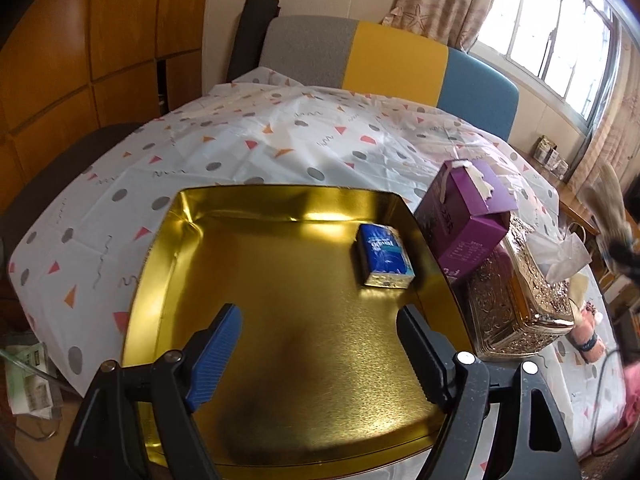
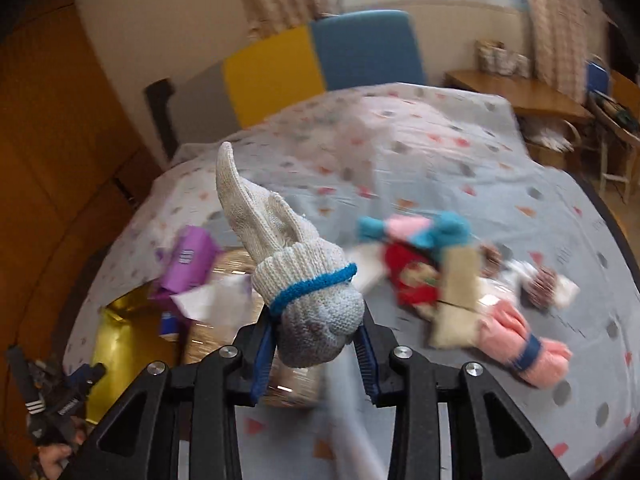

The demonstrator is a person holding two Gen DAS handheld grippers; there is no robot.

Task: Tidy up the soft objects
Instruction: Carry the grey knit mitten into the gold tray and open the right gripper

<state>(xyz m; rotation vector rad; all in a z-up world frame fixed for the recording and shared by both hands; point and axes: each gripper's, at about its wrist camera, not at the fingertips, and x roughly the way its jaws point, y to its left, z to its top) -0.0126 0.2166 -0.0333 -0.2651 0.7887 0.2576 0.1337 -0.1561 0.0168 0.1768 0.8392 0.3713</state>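
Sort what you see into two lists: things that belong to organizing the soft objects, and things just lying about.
Belongs to the job:
white knitted glove in the right gripper
pile of knitwear
gold tray

Lying about:
purple box
ornate tissue box
blue packet

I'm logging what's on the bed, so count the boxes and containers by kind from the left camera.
Gold tin tray: 1
Blue tissue pack inside the tray: 1
Purple carton: 1
Ornate gold tissue box: 1
Total: 4
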